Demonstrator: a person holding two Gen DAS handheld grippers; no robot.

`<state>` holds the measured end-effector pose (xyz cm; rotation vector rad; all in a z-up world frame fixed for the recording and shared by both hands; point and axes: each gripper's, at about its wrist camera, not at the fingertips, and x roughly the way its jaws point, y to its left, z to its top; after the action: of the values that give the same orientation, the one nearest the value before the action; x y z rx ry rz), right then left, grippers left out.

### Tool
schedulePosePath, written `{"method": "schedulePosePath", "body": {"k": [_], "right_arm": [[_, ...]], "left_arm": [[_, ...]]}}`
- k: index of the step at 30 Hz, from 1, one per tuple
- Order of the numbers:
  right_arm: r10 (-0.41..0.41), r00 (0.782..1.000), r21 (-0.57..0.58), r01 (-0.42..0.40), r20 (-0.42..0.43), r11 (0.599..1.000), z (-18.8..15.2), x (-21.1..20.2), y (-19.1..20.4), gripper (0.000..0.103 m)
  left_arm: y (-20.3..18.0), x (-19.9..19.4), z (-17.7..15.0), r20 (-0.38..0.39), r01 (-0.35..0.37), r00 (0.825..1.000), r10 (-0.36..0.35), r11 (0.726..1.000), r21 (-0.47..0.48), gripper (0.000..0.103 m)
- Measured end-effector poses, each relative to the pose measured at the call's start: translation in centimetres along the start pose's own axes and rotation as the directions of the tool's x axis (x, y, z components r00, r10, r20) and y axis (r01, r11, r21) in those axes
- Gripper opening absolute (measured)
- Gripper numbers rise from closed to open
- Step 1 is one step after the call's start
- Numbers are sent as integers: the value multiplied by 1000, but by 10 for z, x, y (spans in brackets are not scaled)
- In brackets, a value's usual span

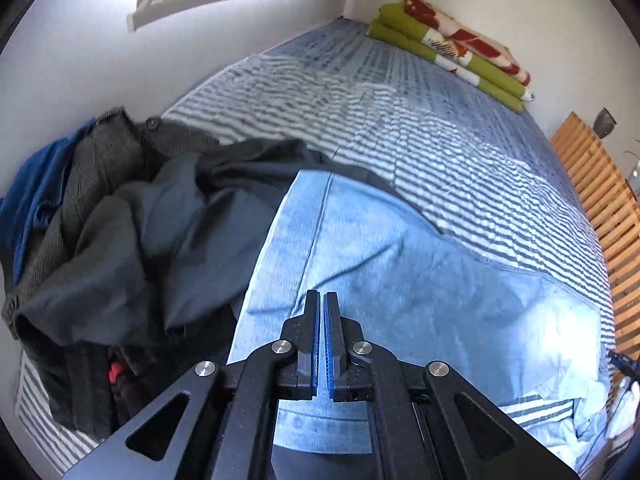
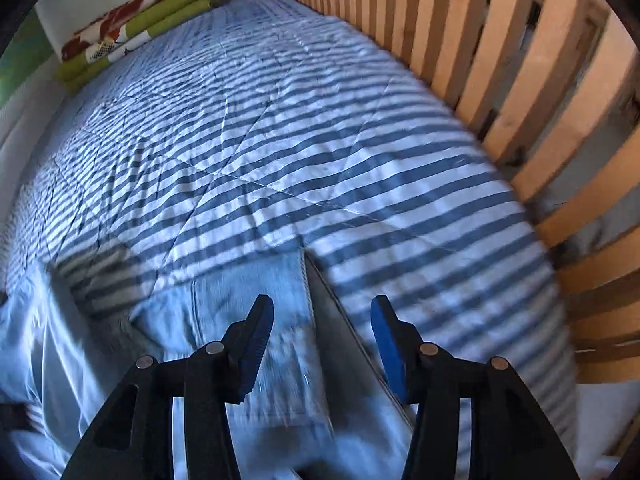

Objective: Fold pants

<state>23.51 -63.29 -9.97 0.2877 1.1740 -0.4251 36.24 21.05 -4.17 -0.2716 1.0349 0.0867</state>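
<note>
- Left wrist view, far left of the left claw (image 1: 323, 300): a heap of dark clothes (image 1: 120, 232) lies bunched on the bed, with a blue garment (image 1: 36, 184) at its outer edge against the white wall (image 1: 80, 60).
- Just left of the claw the heap meets the edge of the light blue pants (image 1: 380, 272).
- The left claw is pressed together, blue pads face to face, with nothing seen between them; it points down at the pants, which spread below and ahead of its tips.
- Ahead and to the right of the claw the striped blanket (image 1: 440, 140) covers the bed; folded green and red bedding (image 1: 452, 48) sits at the far corner.
- Far right, a wooden slatted rail (image 1: 600, 208) runs along the bed's side.
- Right wrist view, left of the right claw (image 2: 322, 312): the pants (image 2: 224, 300) lie on the striped blanket (image 2: 320, 140), blurred, reaching under the left finger.
- The right claw stands partly spread, with nothing pinched; one straight edge of the pants runs down between the fingers.
- Under the right finger lies bare striped blanket.
- Far ahead to the left sits the folded bedding (image 2: 132, 28).
- Right of the claw, the wooden slatted rail (image 2: 540, 100) stands just beside the blanket's edge.
</note>
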Motion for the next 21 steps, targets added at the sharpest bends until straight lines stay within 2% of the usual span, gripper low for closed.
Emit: {"method": "schedulePosePath", "body": {"k": [2,3,4,6,7,8,10,12,15,16,18,19,20,21], "right_arm": [[-14,1000,3,14,-28,1000,5,19,4,51],[-18,998,-7,18,-57,1000,7,28,6,60],[-29,996,-21,27,-86,999,8,39,10,62],[-39,997,-25,37,-62,999,9,39,17,62],[-24,998,-29,23,-57,999,9,38,19,47],[-12,998,-48,9,-57,999,7,37,26,40],[-70,997,-114,65,-43,991,4,34,40,14],[-123,992,-157,120,-9,980,-1,24,51,6],[-137,982,-134,154,127,979,-4,-15,53,5],[-160,970,-120,184,186,976,-3,-33,52,5],[-244,928,-72,274,281,959,5,-57,44,5],[-295,894,-27,322,338,946,14,-70,37,5],[-299,884,11,317,360,949,20,-75,30,5],[-293,888,55,293,355,955,30,-75,19,5]], "left_arm": [[1,1,-1,-9,7,1000,-7,1000,-14,1],[1,2,-1,-9,0,1000,0,1000,-15,1],[1,2,0,-10,-5,1000,5,1000,-14,1],[0,3,1,-12,-12,1000,12,1000,-9,1],[-2,4,1,-15,-16,1000,16,1000,-7,2],[-3,5,2,-17,-18,1000,18,1000,-2,2],[-7,6,1,-16,-21,1000,21,1000,12,1],[-11,6,0,-14,-25,1000,26,999,25,2],[-16,7,-1,-18,-27,999,28,999,41,2],[-17,8,-1,-21,-27,999,28,999,44,2],[-17,9,-1,-20,-29,999,29,998,47,2],[-17,8,0,-18,-23,1000,24,999,44,1],[-17,8,0,-16,-17,1000,18,999,41,2],[-16,8,0,-14,-8,1000,8,999,37,2]]}}
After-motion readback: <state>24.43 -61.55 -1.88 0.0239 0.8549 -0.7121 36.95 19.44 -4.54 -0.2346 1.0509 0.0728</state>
